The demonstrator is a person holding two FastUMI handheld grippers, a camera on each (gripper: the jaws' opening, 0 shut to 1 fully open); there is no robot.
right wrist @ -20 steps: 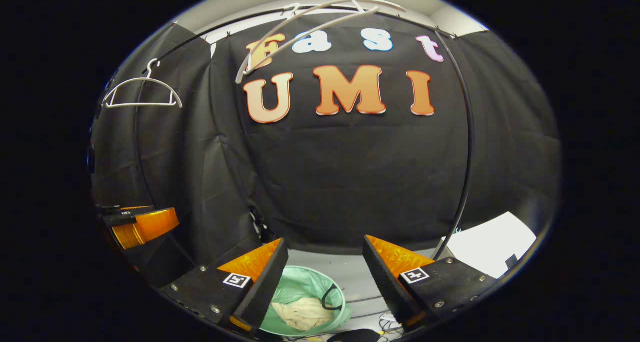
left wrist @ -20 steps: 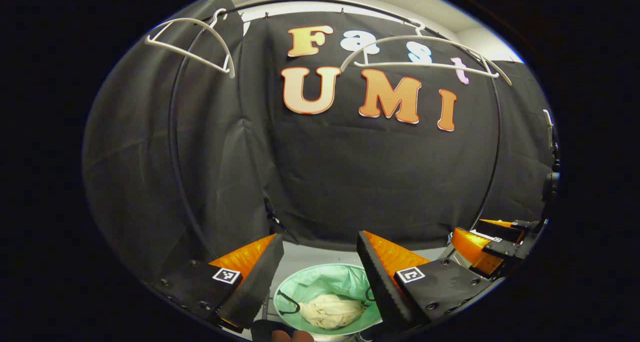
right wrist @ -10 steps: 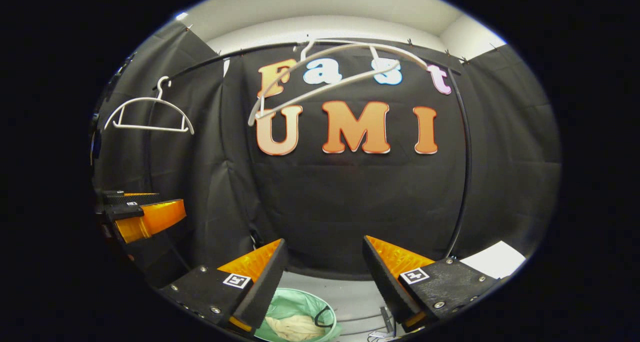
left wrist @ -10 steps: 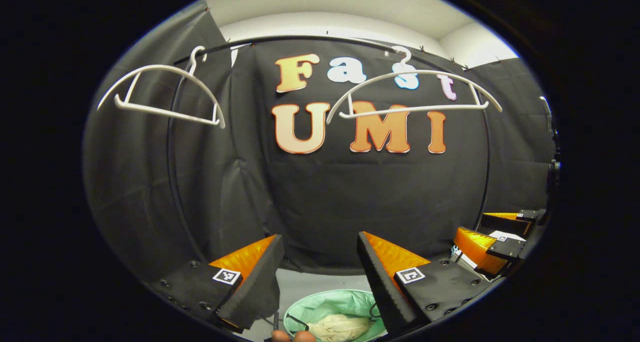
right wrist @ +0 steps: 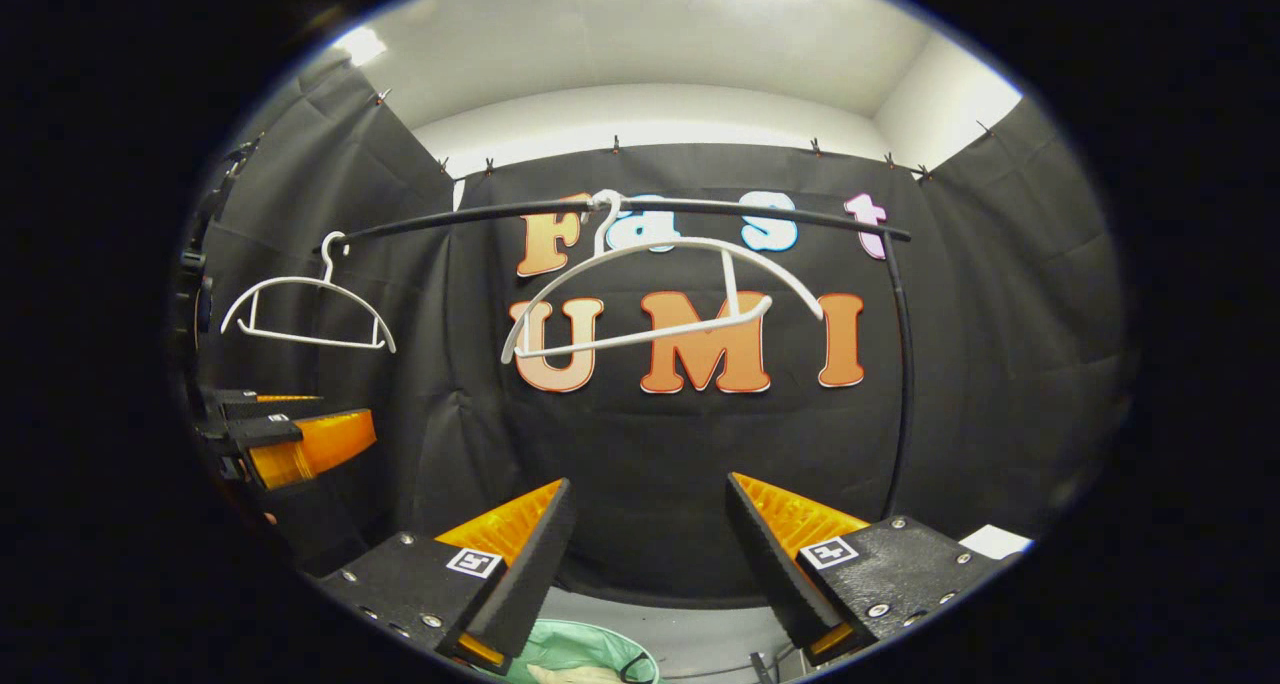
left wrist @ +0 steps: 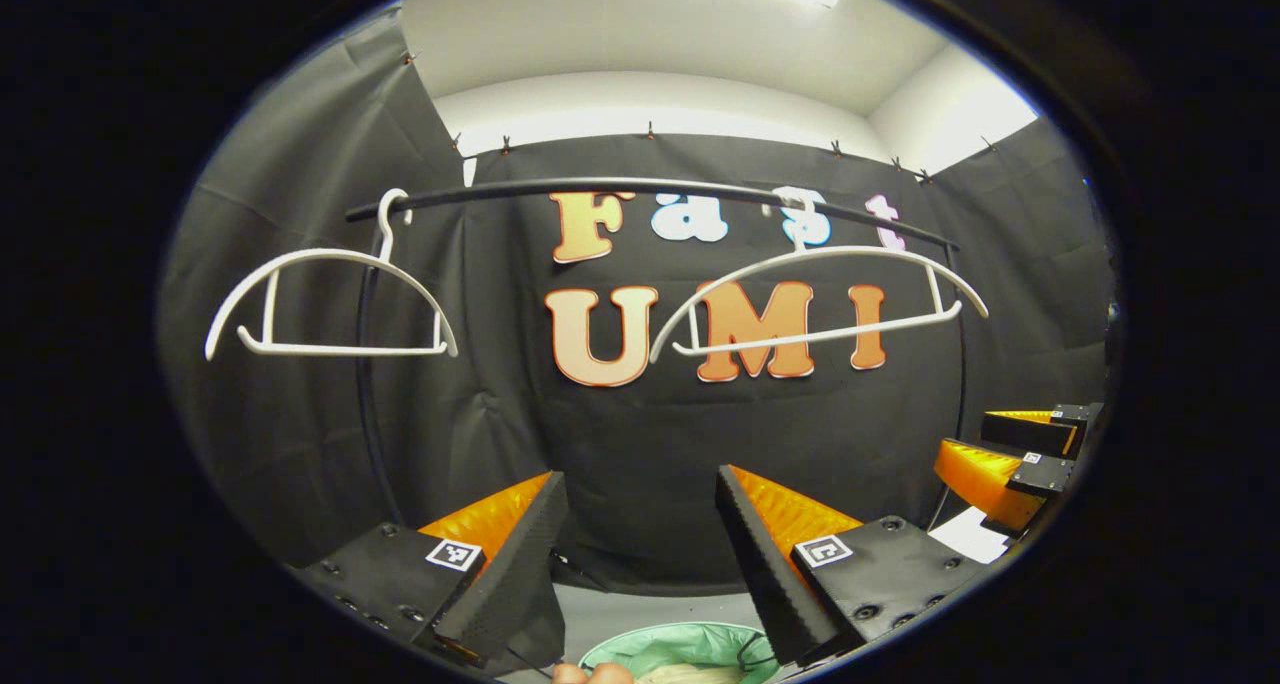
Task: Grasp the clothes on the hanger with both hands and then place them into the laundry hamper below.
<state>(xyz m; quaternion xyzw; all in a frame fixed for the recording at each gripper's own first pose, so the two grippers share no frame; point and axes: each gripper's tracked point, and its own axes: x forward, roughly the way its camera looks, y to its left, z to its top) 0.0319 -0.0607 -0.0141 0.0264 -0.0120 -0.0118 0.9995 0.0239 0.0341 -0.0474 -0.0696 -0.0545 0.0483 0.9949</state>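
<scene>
Down at the very bottom edge of the left gripper view, a pale cream garment (left wrist: 680,675) lies inside the laundry hamper (left wrist: 690,644), whose pale green liner rims it; a dark handle loop (left wrist: 745,649) curls over the hamper's right side. In the right gripper view the same cloth (right wrist: 570,674) and green liner (right wrist: 575,654) show between the fingers, again cut off by the lower edge. The hamper stands on a light grey floor (left wrist: 640,609) below the rail.

Above, two white hangers hang bare from a black rail (left wrist: 640,186). The left hanger (left wrist: 330,304) sits level near the rail's left end; the right hanger (left wrist: 815,299) is tilted, its right end raised. In the right gripper view the nearer hanger (right wrist: 660,299) is likewise tilted and the farther one (right wrist: 305,309) hangs well to the left.

The left gripper (left wrist: 640,524) has its jaws wide apart and holds nothing, well clear of both hangers and above the hamper. A fingertip (left wrist: 595,674) of the person shows at the bottom edge beside the hamper. The right gripper (right wrist: 650,529) is also spread wide and empty; it appears too at the right edge of the left gripper view (left wrist: 1010,454), level with the left one, and there its fingers stand apart.
</scene>
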